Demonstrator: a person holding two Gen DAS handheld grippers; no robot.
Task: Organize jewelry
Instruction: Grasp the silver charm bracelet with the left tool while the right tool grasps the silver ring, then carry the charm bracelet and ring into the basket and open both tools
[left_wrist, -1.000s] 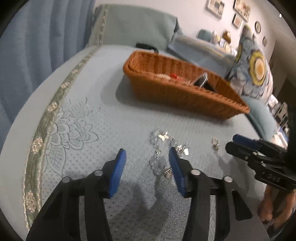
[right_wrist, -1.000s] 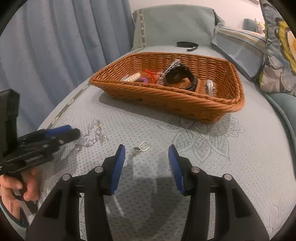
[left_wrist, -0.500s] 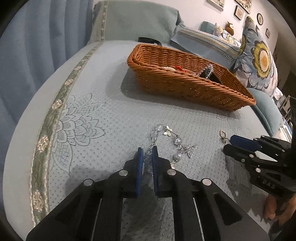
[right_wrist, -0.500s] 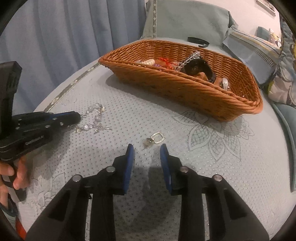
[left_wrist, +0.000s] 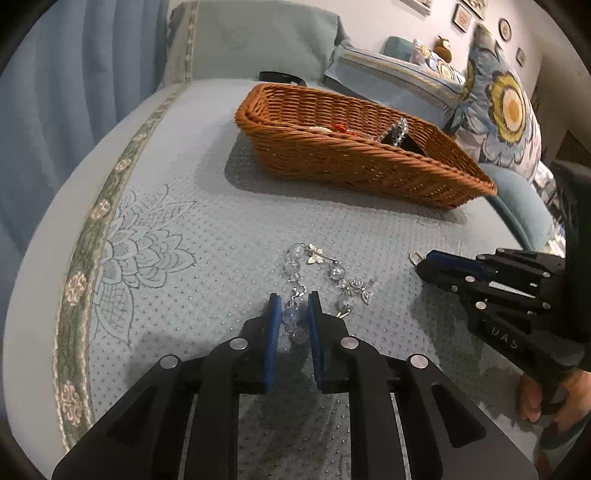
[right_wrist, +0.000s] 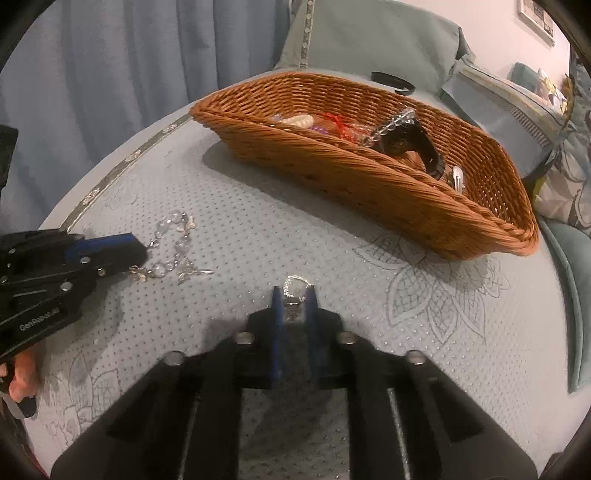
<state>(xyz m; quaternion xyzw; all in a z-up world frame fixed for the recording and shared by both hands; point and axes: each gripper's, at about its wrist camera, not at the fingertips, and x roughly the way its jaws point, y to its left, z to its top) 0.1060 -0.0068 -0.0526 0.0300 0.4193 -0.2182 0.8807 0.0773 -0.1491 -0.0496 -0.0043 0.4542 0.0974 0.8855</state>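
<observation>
A crystal bead bracelet with butterfly charms (left_wrist: 325, 273) lies on the blue bedspread. My left gripper (left_wrist: 293, 306) is shut on its near end; the rest trails forward on the cloth. It also shows in the right wrist view (right_wrist: 173, 251), with the left gripper (right_wrist: 122, 251) at its end. My right gripper (right_wrist: 294, 299) is shut on a small silver earring (right_wrist: 295, 290), low on the bedspread. The right gripper (left_wrist: 424, 260) shows at the right of the left wrist view, the earring (left_wrist: 415, 256) at its tip. A wicker basket (right_wrist: 406, 192) holding several jewelry pieces stands behind.
A black watch (right_wrist: 417, 144), a bead bracelet (right_wrist: 391, 125) and a silver clip (right_wrist: 457, 177) lie in the basket. A black band (right_wrist: 393, 82) lies beyond it. Pillows (left_wrist: 506, 103) stand at the right, a blue curtain (right_wrist: 110, 74) at the left.
Both grippers have closed: the left on the crystal bracelet's near end, the right on the small earring. Both moved slightly forward and lower toward the bedspread.
</observation>
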